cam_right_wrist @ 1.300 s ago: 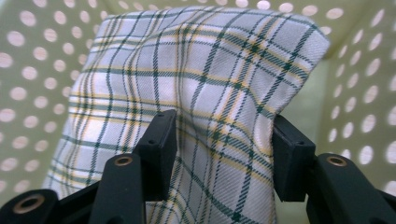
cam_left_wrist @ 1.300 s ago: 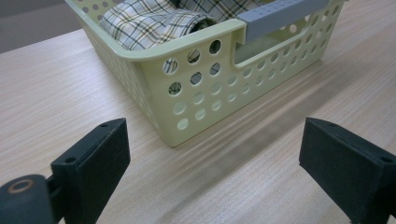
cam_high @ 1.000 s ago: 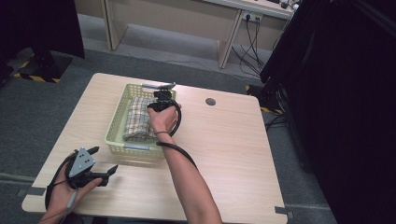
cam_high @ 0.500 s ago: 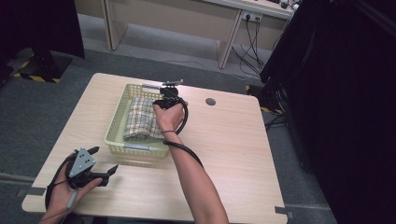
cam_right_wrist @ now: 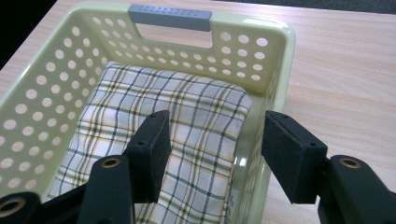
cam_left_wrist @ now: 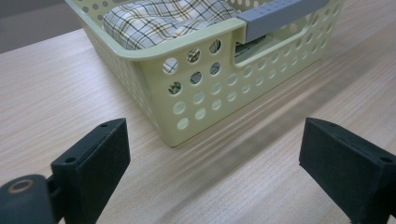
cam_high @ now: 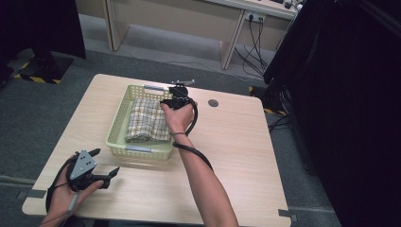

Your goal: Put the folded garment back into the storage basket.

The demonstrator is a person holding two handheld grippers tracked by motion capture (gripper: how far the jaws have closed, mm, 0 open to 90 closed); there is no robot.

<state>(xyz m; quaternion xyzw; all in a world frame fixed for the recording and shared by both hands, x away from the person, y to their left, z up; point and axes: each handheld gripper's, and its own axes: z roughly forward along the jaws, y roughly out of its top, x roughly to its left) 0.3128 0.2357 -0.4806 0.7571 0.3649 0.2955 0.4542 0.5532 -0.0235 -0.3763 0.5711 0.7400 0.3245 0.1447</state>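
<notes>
A pale green perforated basket (cam_high: 137,150) with grey handles sits on the wooden table and holds a folded plaid cloth (cam_high: 146,120). My right gripper (cam_high: 174,97) hovers above the basket's right side. In the right gripper view it (cam_right_wrist: 215,140) stands open: one jaw is over the cloth (cam_right_wrist: 196,121), the other beyond the basket's wall (cam_right_wrist: 275,60), and neither touches anything. My left gripper (cam_high: 106,161) rests open near the table's front left. Nothing lies between its jaws, which point at the basket's near corner (cam_left_wrist: 187,93) in the left gripper view (cam_left_wrist: 215,149).
A round dark cap (cam_high: 213,102) is set in the tabletop right of the basket. Bare wood stretches across the right half of the table (cam_high: 236,156). Desk legs and cables (cam_high: 250,42) stand on the grey floor behind.
My right hand has risen and drifted toward the far end of the basket. The left hand and the basket have stayed put.
</notes>
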